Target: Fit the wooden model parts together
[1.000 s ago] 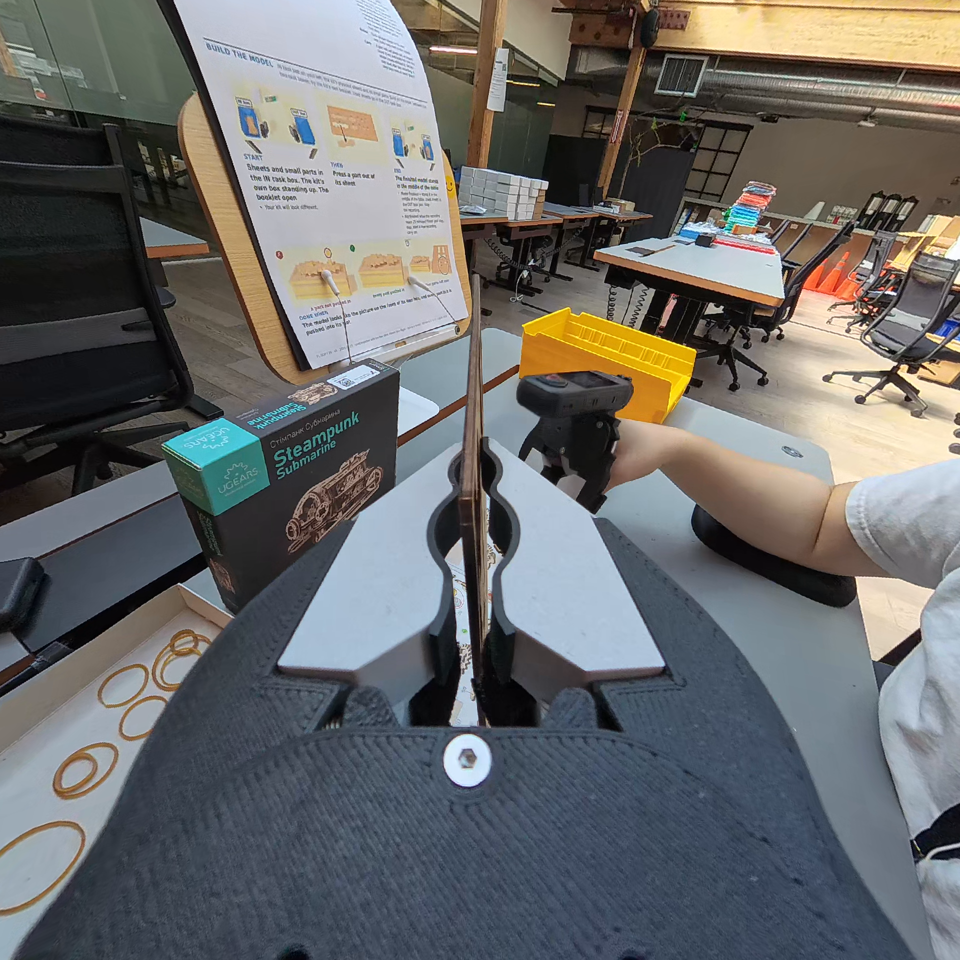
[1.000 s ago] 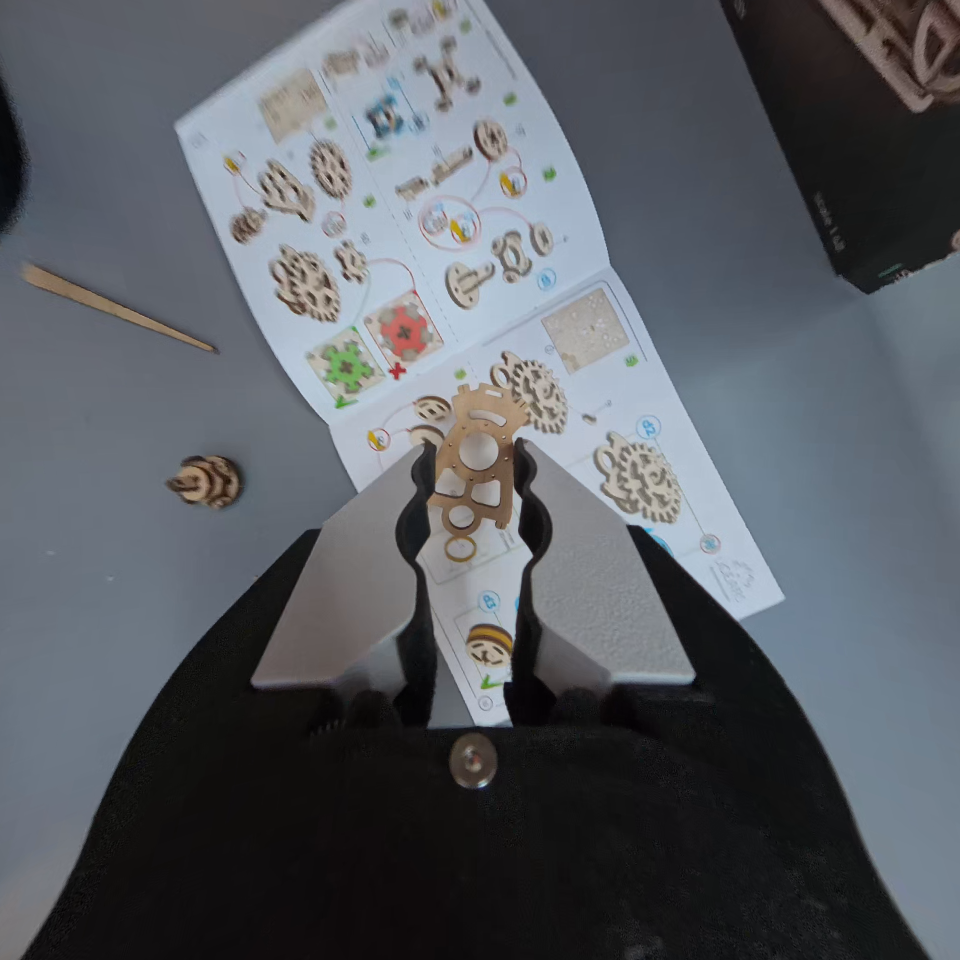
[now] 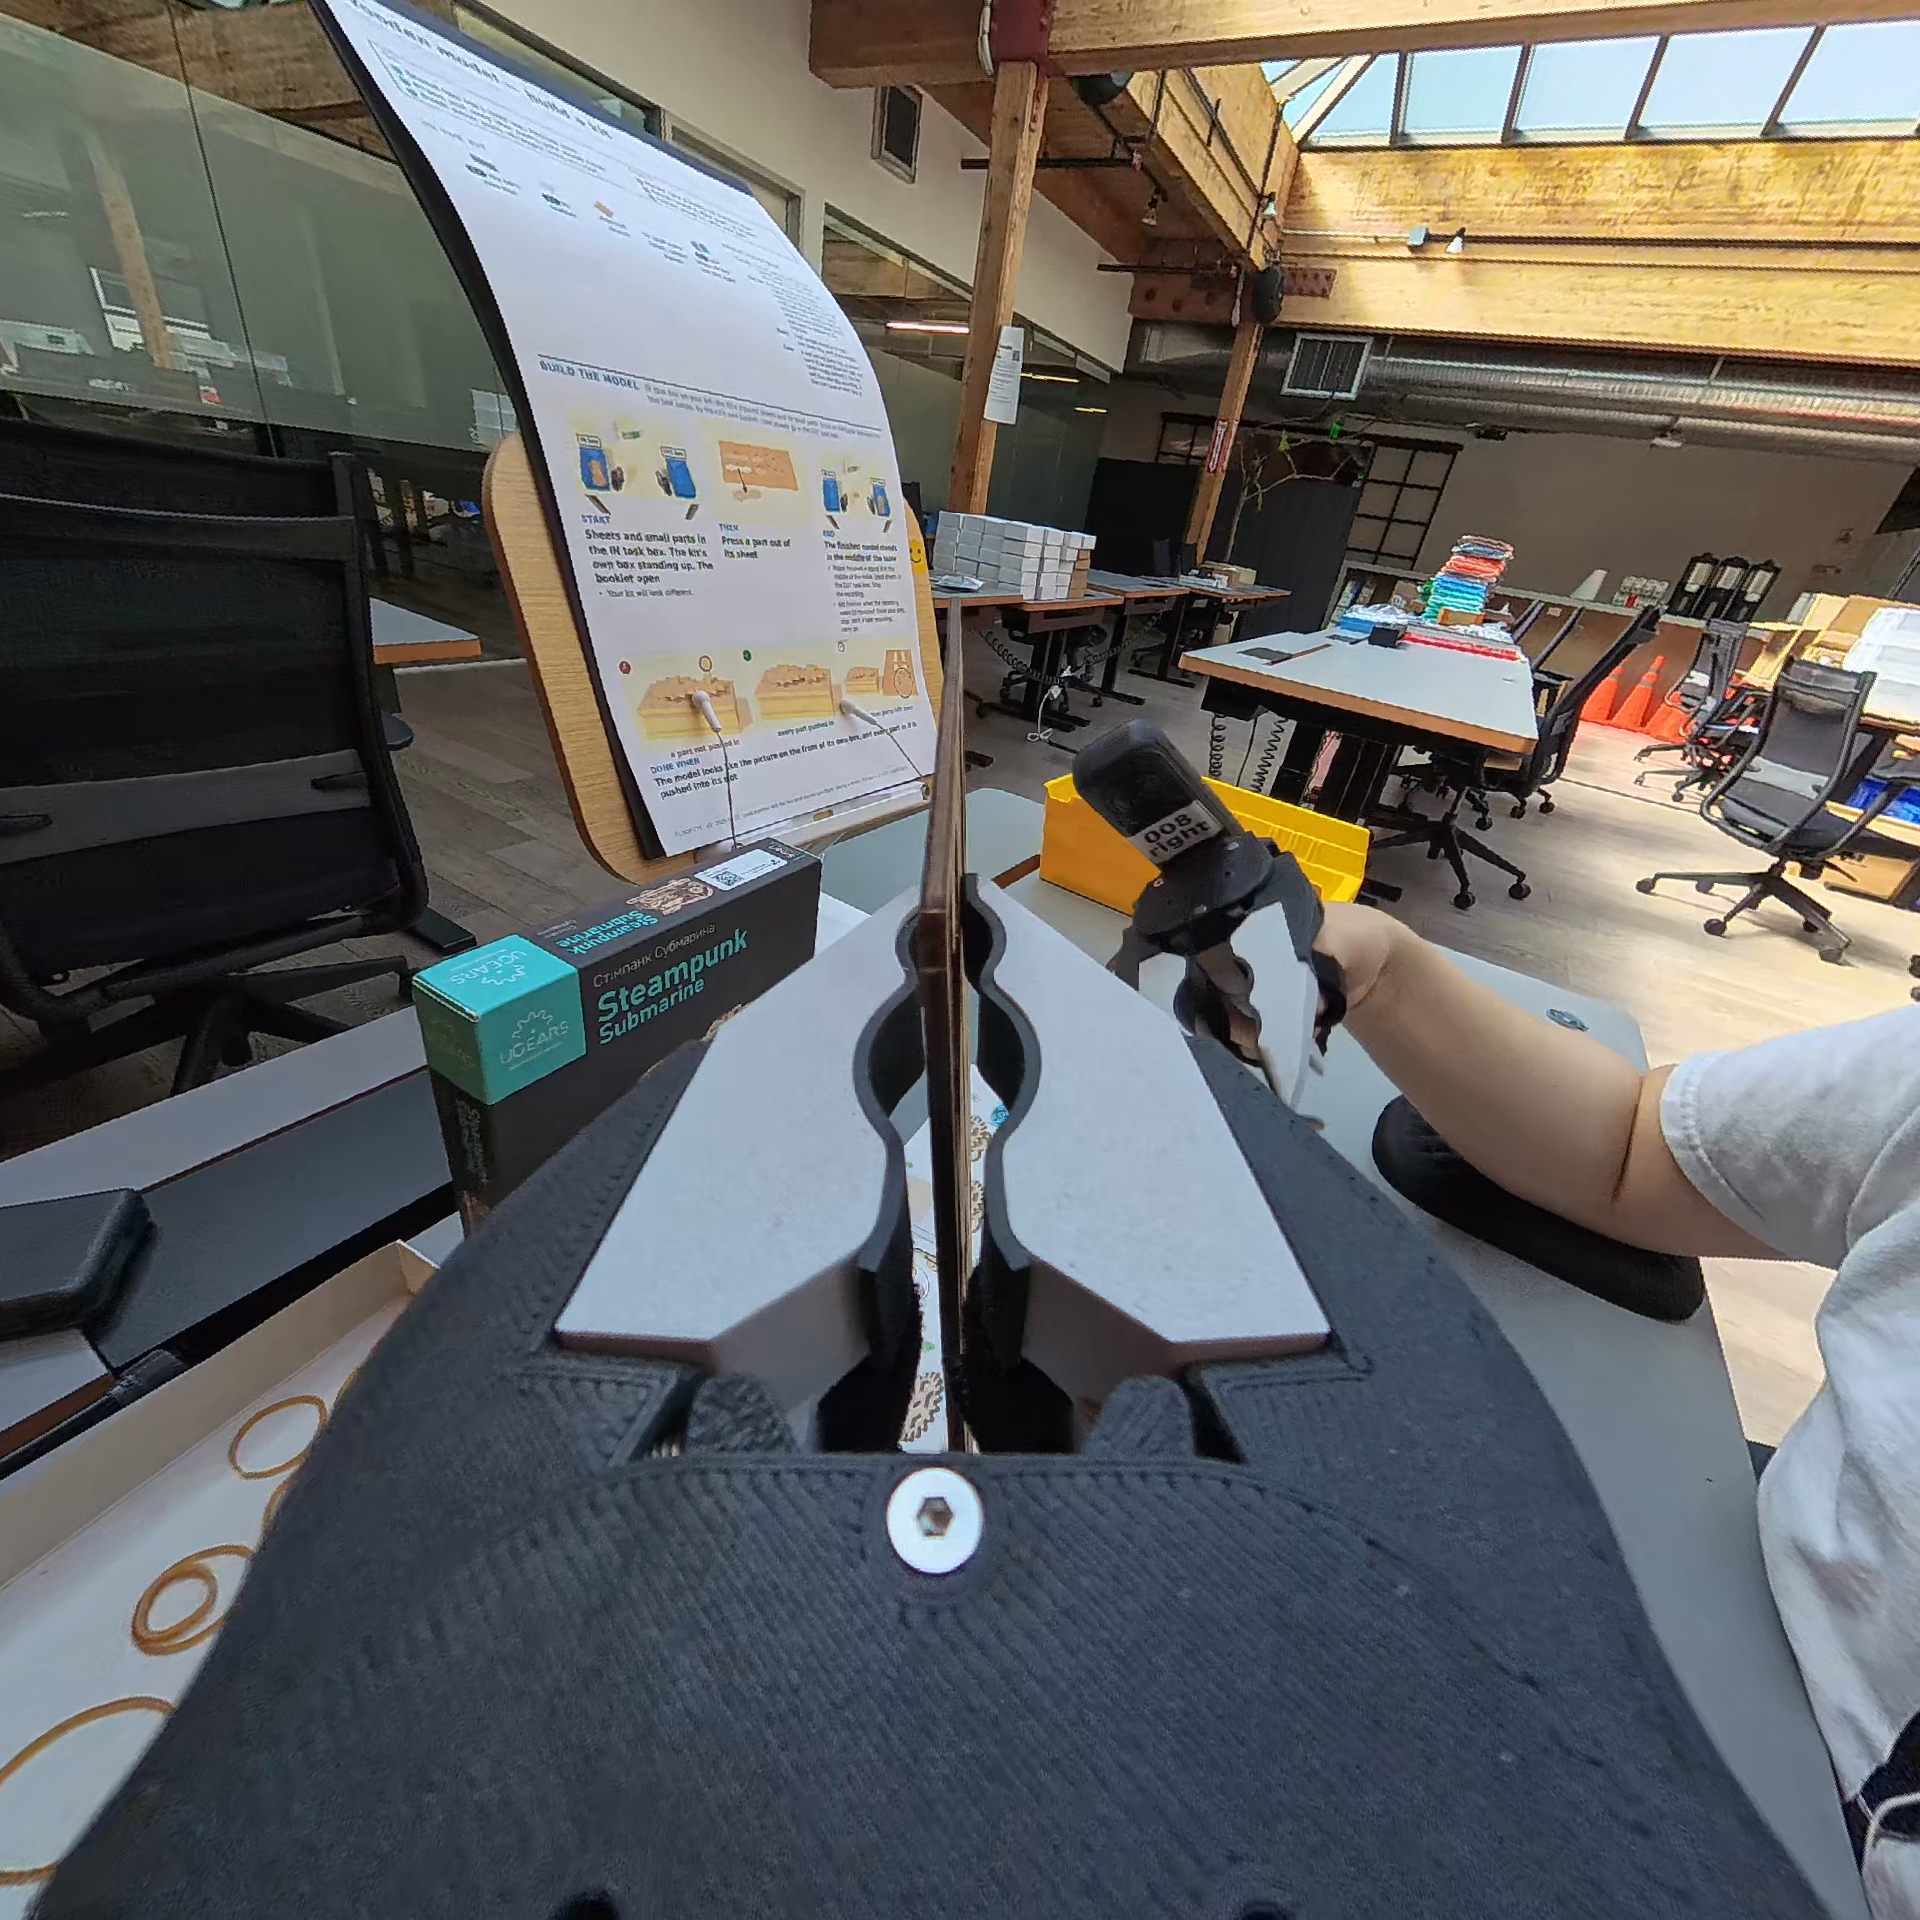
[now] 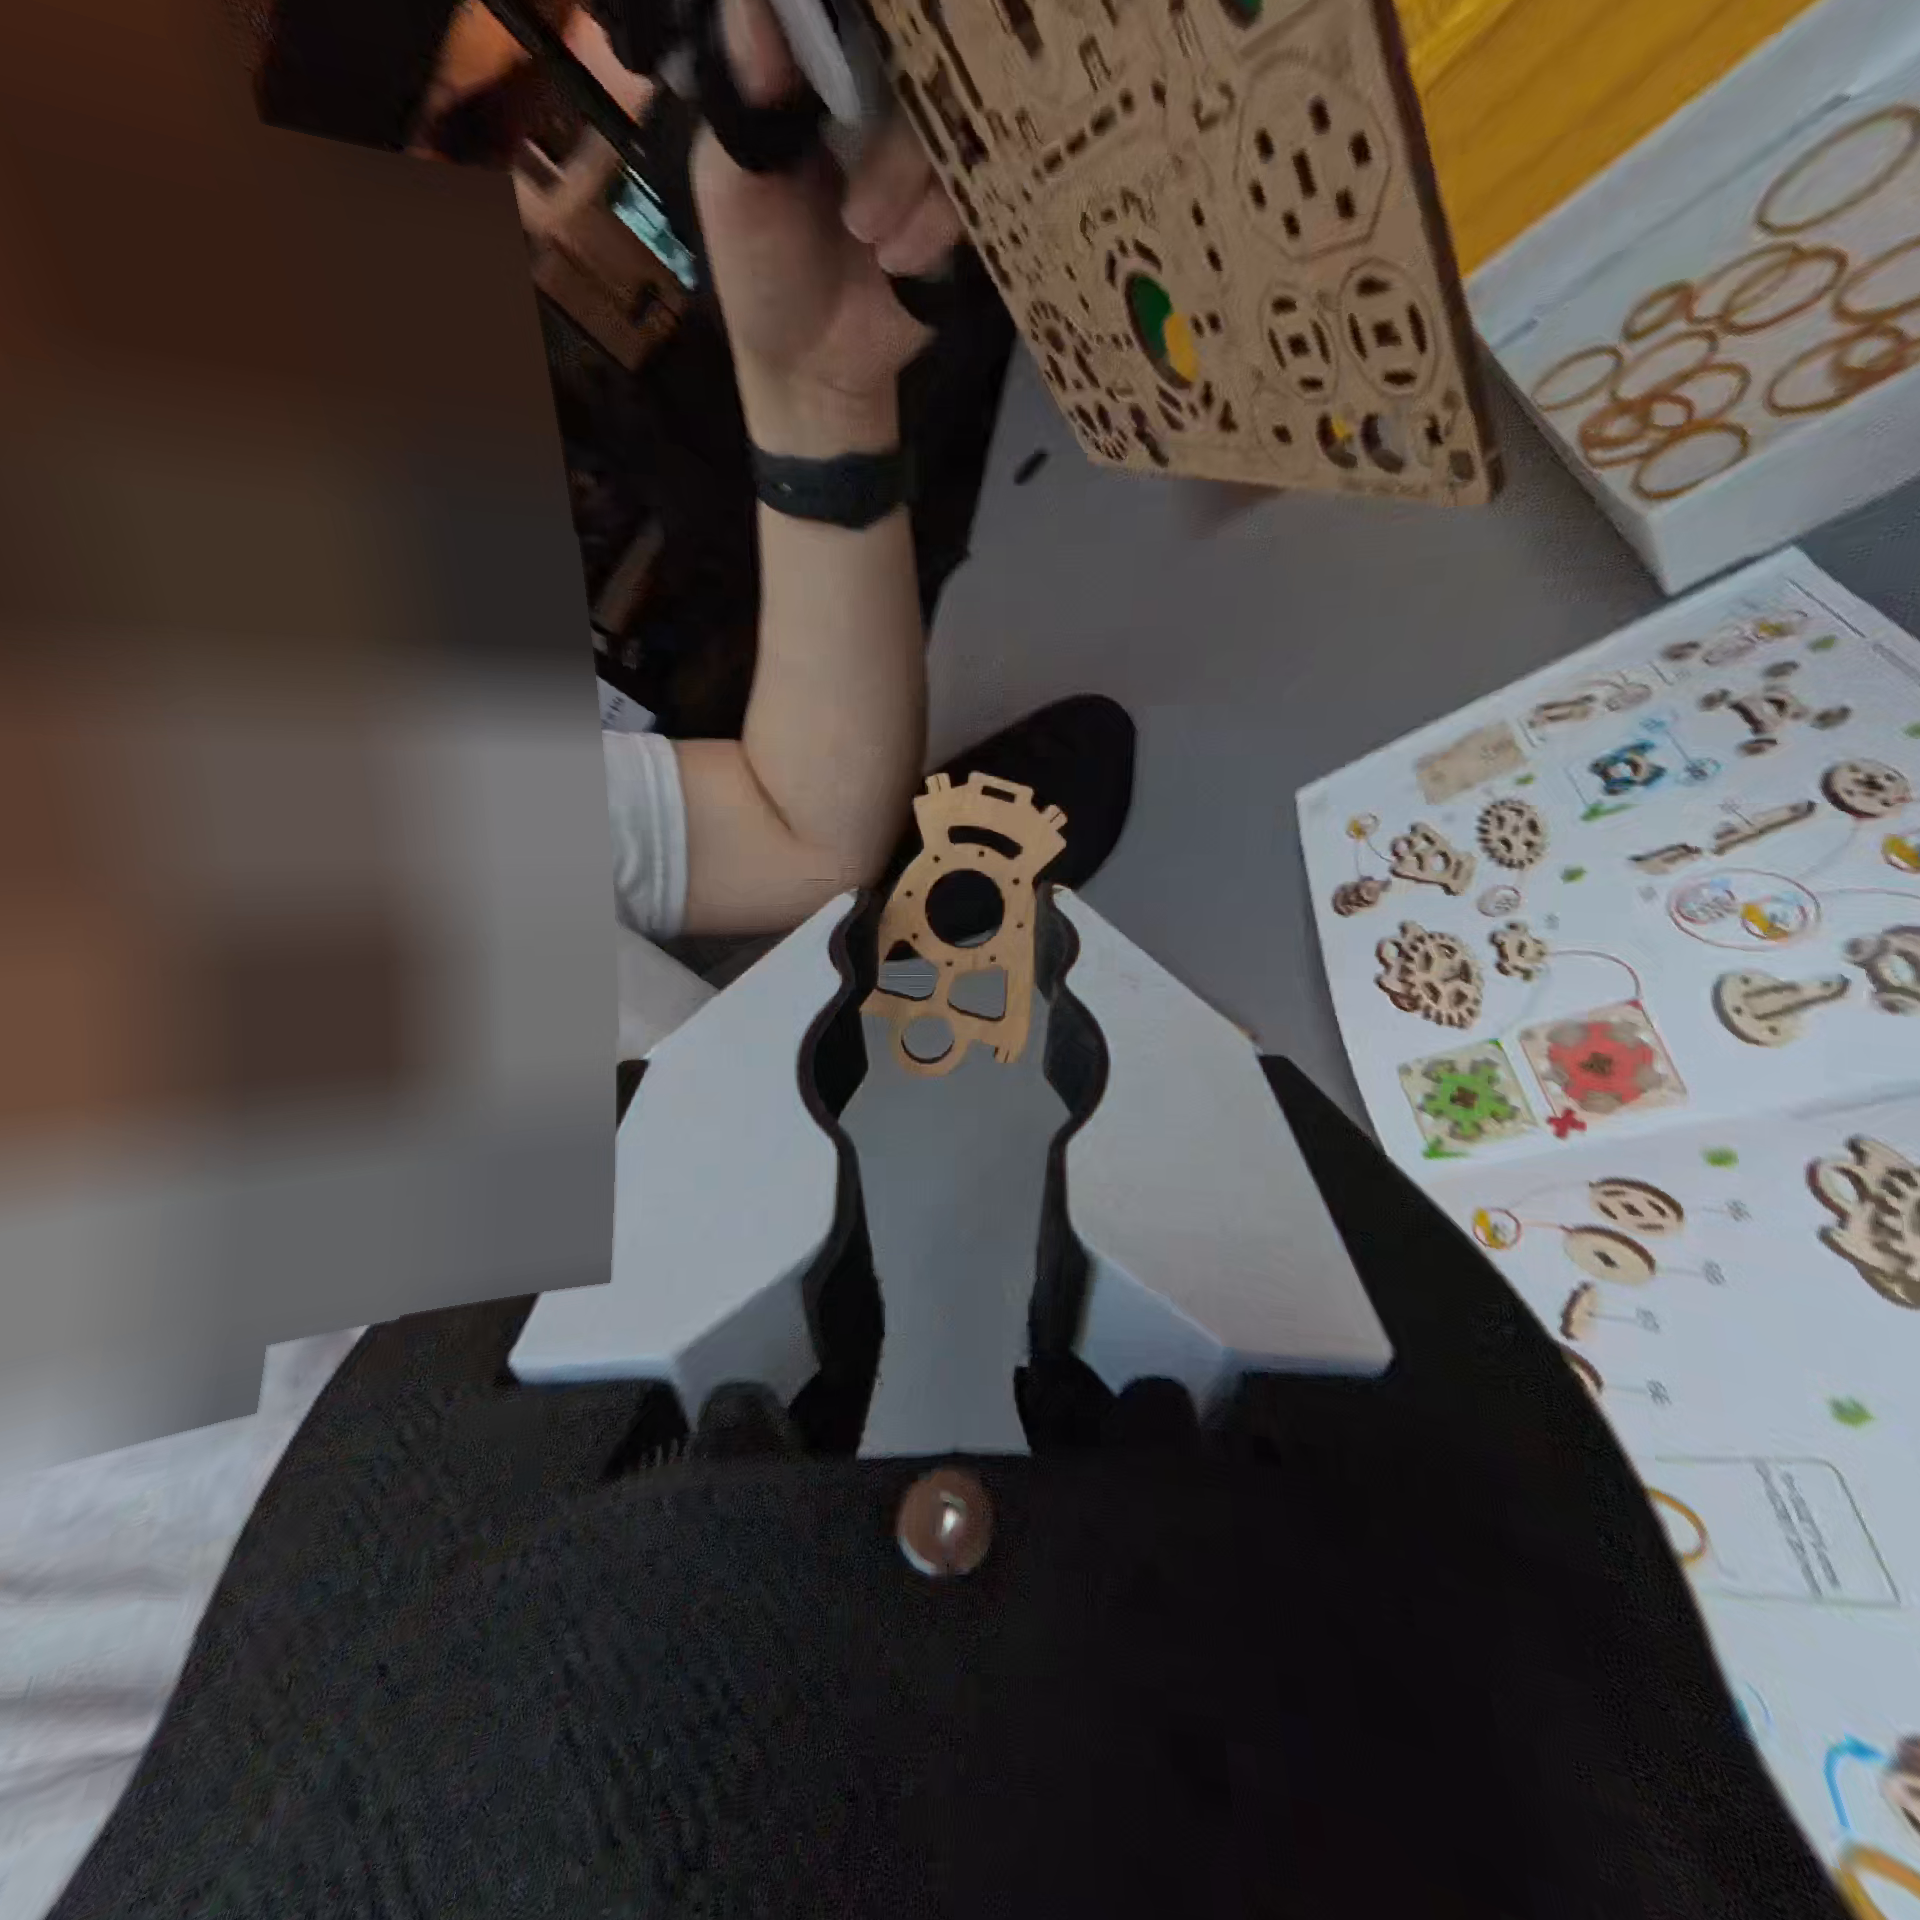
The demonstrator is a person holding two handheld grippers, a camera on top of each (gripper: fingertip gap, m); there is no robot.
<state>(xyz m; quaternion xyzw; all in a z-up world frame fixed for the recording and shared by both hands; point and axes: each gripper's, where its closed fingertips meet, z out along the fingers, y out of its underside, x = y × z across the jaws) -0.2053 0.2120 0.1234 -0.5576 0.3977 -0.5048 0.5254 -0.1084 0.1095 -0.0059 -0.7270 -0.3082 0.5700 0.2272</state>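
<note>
The left gripper's (image 3: 943, 940) jaws are clamped on a thin laser-cut plywood sheet (image 3: 945, 831), seen edge-on; the right gripper's (image 4: 956, 914) jaws pinch a small flat pierced wooden plate (image 4: 961, 925). Both hang above the grey desk (image 4: 1195, 665), beside the open instruction booklet (image 4: 1662, 935). A dark printed kit box (image 3: 613, 997) stands left of the booklet, partly hidden.

Skylights (image 3: 1621, 73) at my one o'clock light timber beams (image 3: 1600, 208); desks (image 3: 1371, 686), office chairs (image 3: 1787, 790) on wood floor; glass partition (image 3: 239, 291) at ten.
</note>
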